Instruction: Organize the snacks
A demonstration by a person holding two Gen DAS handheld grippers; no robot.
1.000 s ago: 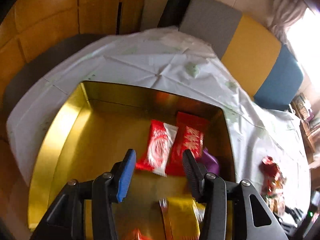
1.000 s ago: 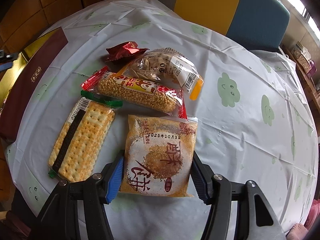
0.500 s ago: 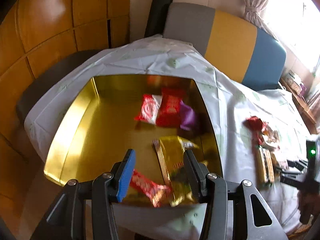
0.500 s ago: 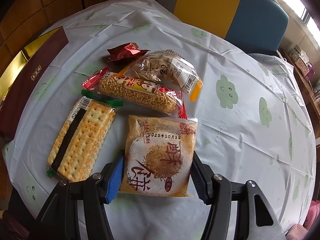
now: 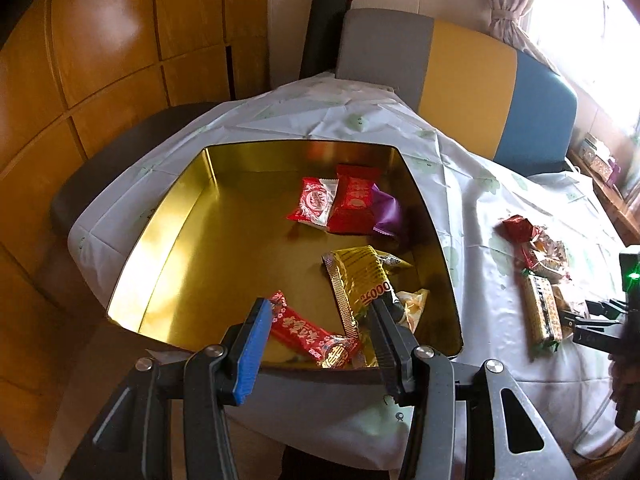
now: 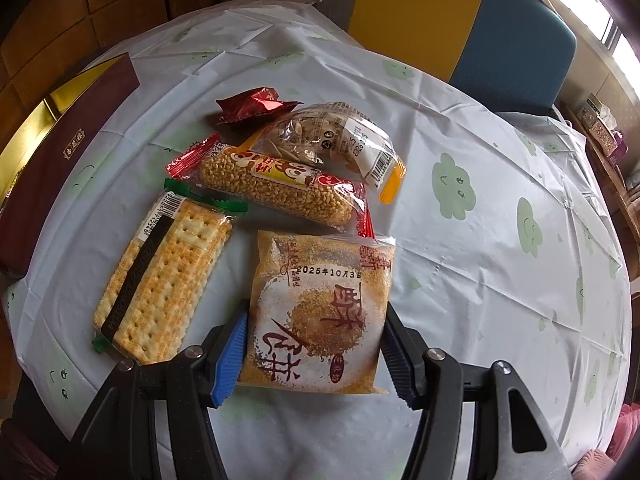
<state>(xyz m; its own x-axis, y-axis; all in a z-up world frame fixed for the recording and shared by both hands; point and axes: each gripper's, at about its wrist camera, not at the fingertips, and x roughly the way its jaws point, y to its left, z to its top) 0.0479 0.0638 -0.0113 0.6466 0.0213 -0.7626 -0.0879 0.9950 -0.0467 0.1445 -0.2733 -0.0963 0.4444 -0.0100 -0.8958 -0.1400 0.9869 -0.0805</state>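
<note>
Right jaws clamp my pastry pack (image 6: 316,312), low in frame, for the tin (image 5: 168,216); left jaws stand apart, empty.

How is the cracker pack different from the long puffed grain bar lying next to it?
The cracker pack is flat and wide, with pale dotted squares and a dark stripe; the puffed grain bar is narrower and rounder, made of tiny golden grains. The cracker pack has green crimped ends, the grain bar red ones. The grain bar carries a cartoon label; the cracker pack shows a barcode. Both have see-through wrappers and lie on the tablecloth, outside the tin.
</note>
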